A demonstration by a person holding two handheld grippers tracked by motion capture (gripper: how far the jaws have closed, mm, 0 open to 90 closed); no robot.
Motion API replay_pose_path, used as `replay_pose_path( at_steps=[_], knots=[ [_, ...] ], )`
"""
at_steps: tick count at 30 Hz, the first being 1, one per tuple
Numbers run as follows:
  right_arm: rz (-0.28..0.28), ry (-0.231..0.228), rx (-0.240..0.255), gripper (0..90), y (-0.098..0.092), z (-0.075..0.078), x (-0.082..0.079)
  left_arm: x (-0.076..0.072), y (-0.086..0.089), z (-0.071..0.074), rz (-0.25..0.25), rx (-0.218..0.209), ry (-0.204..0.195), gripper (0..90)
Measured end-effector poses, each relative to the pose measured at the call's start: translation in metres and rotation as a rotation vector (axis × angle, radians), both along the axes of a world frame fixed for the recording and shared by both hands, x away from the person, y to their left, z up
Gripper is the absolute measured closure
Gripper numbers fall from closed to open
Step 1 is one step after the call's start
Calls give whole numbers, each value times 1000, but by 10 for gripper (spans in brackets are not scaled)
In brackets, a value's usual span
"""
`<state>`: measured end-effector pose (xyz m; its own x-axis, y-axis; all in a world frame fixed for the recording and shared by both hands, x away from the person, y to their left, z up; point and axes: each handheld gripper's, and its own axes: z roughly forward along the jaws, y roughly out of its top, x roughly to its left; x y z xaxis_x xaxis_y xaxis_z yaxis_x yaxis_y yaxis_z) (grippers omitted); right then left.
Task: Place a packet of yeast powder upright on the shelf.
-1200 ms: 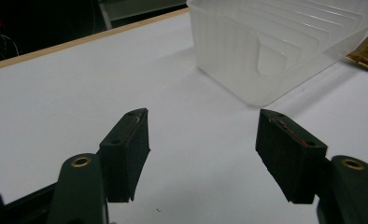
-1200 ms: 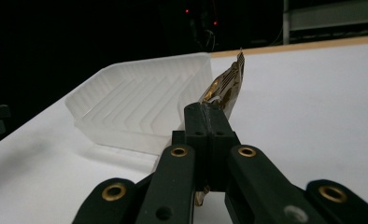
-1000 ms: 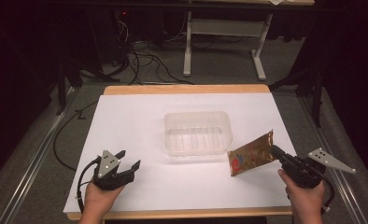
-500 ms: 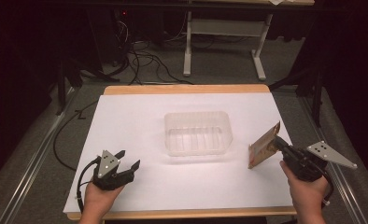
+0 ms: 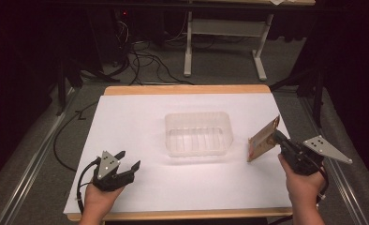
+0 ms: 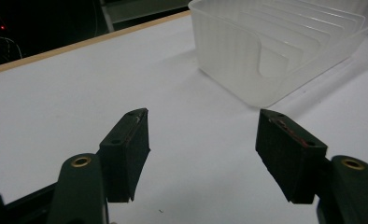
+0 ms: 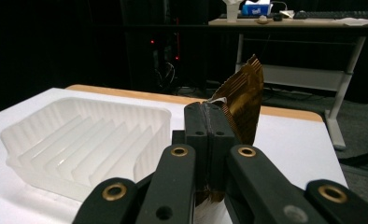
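A flat gold-brown foil packet (image 5: 263, 143) with a crimped, serrated end is held on edge above the white table cover (image 5: 140, 117), at about four o'clock from the tray. It is clamped by the right gripper (image 5: 277, 138), whose jaws are pressed together on the packet's lower part; in the right gripper view the two black pads are seen closed tight with the packet (image 7: 242, 100) standing up out of them, its ribbed top edge tilted to one o'clock. Whether the packet's lower corner touches the cover cannot be told.

A clear plastic tray (image 5: 198, 133), rectangular with rounded corners and a ribbed floor, is set near the middle of the table, just beside the packet at its nine o'clock. Its translucent walls and moulded ridges are shown closely in the right gripper view (image 7: 79, 140).

The left gripper (image 5: 126, 161) is held low over the cover at about seven o'clock from the tray, well apart from it. Its jaws are spread wide with nothing between them; bare white cover is seen through the gap, and the tray's corner (image 6: 275, 51) lies beyond at one o'clock.

The wooden table edge (image 5: 187, 89) is seen at twelve o'clock, with cables (image 5: 145, 61) on the floor and a desk frame (image 5: 225, 42) behind it.
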<state>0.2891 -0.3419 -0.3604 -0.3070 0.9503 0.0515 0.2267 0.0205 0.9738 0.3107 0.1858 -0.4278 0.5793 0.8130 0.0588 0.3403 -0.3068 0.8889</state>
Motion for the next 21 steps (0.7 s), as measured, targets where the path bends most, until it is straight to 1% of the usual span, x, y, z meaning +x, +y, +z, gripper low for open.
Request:
replay_pose_path(
  at_steps=[3,7,9,13,15,21],
  knots=[
    [4,-19,-12,900,3,3,1,0,0,0,-1,-1,-3,355],
    [4,-44,-14,900,7,5,0,-1,-1,0,-3,0,-6,356],
    [6,-59,-8,900,9,7,-1,-1,-1,0,-3,1,-7,355],
    [10,-106,-10,900,17,16,-3,-1,-1,0,-4,2,-8,355],
    [11,-123,-8,900,19,20,-4,-1,-1,0,-4,2,-8,355],
    [19,-195,11,900,30,38,-8,-1,-1,0,-5,1,-7,355]
  ],
)
